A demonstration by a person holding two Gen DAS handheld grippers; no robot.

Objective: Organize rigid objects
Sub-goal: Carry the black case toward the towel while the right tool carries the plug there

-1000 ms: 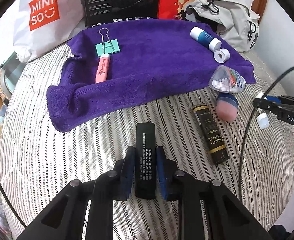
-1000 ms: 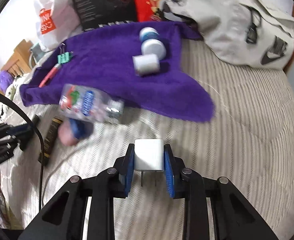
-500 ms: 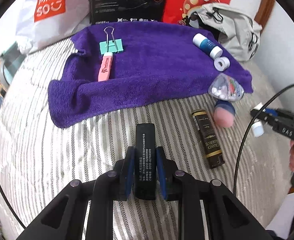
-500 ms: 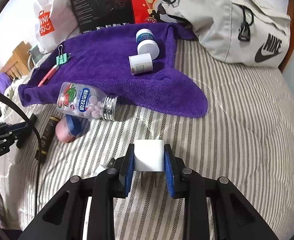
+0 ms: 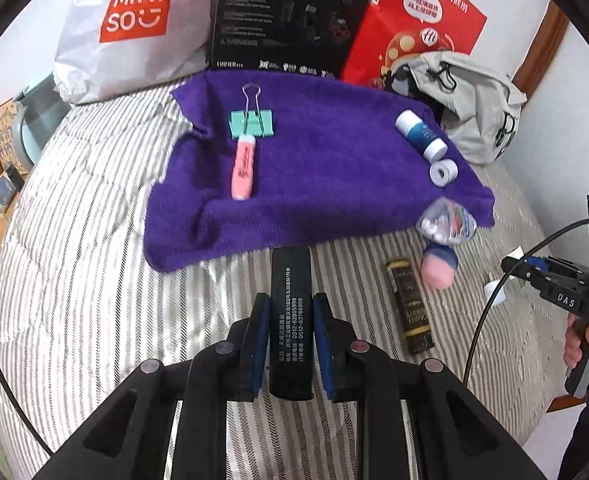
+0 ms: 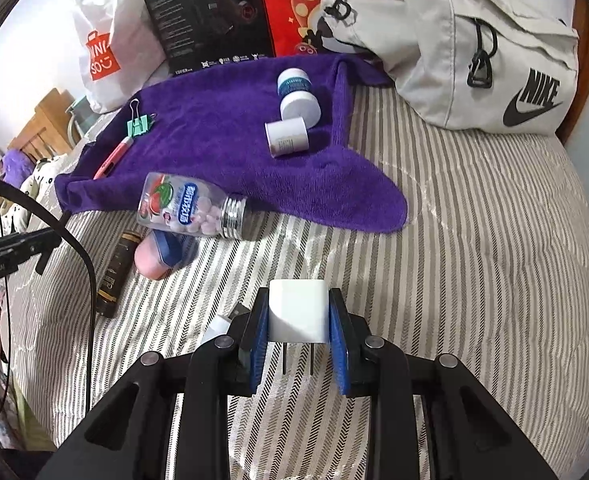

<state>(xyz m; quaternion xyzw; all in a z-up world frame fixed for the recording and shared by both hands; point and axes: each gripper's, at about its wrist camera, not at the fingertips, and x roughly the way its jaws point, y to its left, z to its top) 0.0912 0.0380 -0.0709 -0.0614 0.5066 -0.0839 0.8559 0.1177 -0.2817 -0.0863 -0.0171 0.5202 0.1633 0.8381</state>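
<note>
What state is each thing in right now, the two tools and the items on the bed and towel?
Left tool: shut on the black box.
Right tool: shut on the white plug, prongs pointing down.
Candy bottle: on its side, at the towel's edge.
Binder clip: lying flat on the towel.
Pink marker: lying on the towel, capped.
Brown tube: lying on the bedcover.

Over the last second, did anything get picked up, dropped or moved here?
Nothing was picked up or dropped. The left gripper carried its black box forward to the purple towel's edge. The right gripper still clamps the white charger; items on the bed stayed.
</note>
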